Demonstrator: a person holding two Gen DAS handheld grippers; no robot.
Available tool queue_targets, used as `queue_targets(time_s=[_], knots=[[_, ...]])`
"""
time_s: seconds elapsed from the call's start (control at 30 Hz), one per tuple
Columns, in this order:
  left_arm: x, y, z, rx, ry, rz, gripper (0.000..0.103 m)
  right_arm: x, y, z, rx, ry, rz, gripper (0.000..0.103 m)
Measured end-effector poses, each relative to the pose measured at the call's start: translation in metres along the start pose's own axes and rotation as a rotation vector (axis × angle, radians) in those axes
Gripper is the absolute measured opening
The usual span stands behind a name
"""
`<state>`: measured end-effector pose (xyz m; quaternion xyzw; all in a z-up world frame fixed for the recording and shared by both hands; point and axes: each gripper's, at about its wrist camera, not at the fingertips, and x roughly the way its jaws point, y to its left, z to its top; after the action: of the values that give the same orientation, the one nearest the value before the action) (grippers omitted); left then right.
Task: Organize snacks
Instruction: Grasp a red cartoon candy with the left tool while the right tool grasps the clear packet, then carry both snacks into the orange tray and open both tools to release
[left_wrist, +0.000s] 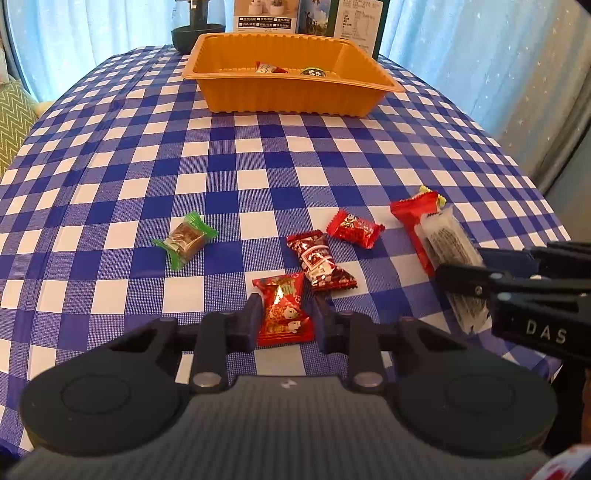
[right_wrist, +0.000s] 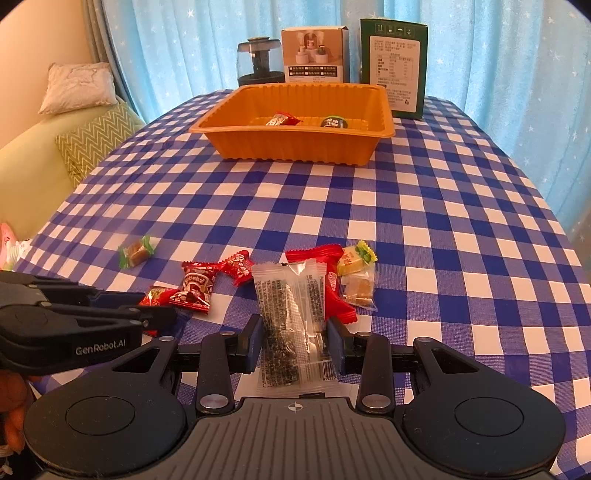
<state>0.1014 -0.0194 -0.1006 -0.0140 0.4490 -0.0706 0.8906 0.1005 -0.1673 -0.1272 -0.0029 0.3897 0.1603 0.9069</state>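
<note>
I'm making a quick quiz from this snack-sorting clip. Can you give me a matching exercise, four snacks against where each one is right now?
Things:
1. clear packet with dark filling
2. bright red candy
3. green-wrapped candy
4. round dark-lidded snack

Places:
A. inside the orange tray
B. between the left gripper fingers
C. between the right gripper fingers
D. alone on the checked tablecloth, left of the pile

Pairs: 1-C, 2-B, 3-D, 4-A
</note>
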Motion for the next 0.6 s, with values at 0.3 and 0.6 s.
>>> queue_targets(time_s=[0.3,0.6], knots=[[-0.02,0.01,-0.004,0.01,-0.012,-0.002,0.024,-0.007,-0.001,0.001,0.009,-0.019,0.005,0.038],[-0.04,0.009,0.017,0.013,-0.078,-0.014,0.024,-0.019,-0.003,0.012,0.019,-0.066,0.006,0.038]])
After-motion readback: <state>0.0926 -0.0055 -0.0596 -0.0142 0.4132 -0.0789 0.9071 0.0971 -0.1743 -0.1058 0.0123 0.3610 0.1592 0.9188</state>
